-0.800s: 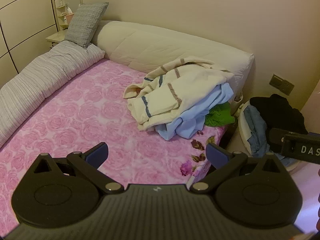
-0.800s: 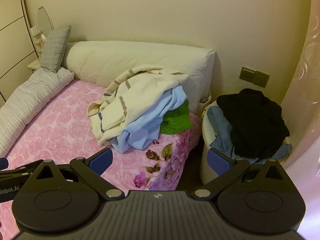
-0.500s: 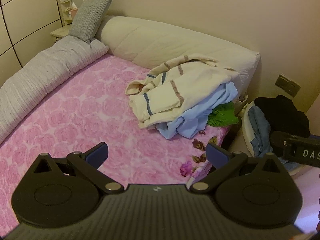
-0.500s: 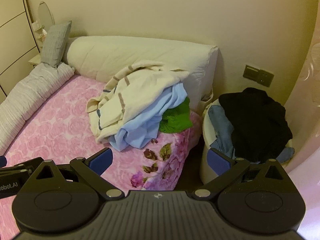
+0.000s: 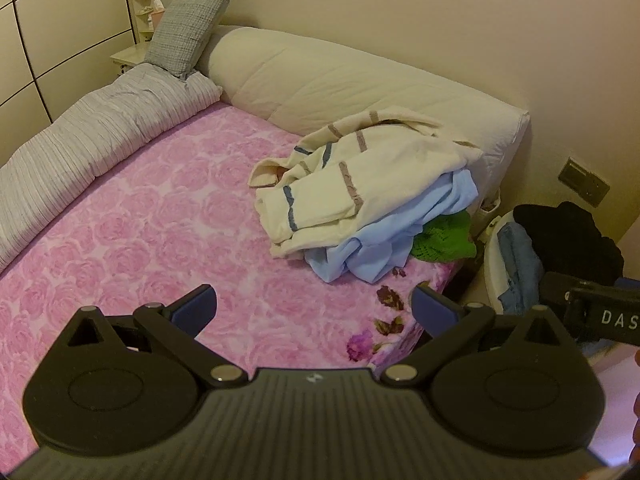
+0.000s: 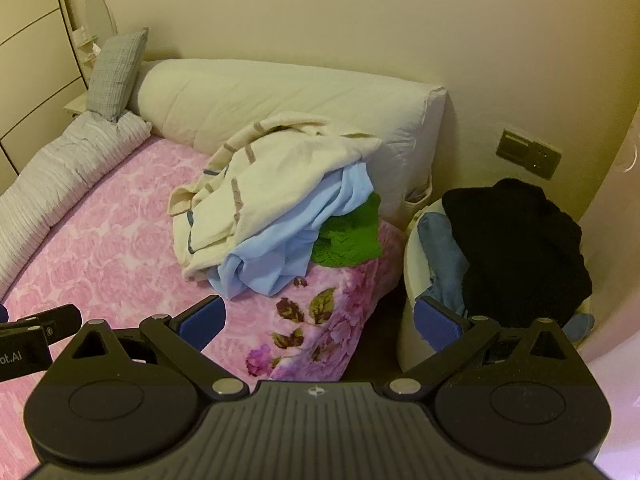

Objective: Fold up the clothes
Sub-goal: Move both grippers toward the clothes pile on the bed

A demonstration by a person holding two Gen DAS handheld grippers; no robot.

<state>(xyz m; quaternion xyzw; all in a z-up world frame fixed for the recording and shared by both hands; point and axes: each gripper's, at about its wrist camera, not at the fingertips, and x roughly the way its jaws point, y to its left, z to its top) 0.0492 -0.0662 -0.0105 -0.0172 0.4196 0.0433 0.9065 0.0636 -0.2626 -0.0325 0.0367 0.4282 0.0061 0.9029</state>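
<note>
A rolled striped duvet (image 5: 92,136) lines the left edge of a bed (image 5: 168,232) spread with a pink rose-print cover, and a grey pillow (image 5: 186,30) stands at its far corner. The left gripper (image 5: 314,304) hovers over the cover, jaws spread wide and holding nothing. To its right, the clothes lie in a crumpled heap against the cream bolster (image 5: 340,80): a cream striped garment (image 5: 360,184) on top, a light blue garment (image 5: 384,248) under it and a green knit (image 5: 444,240) at the bed's corner. The right gripper (image 6: 318,318), jaws equally wide and empty, points at that corner. Further right, a white basket (image 6: 412,280) holds dark clothes (image 6: 516,248). Tugging the top piece could drag the tangled layers off the edge.
</note>
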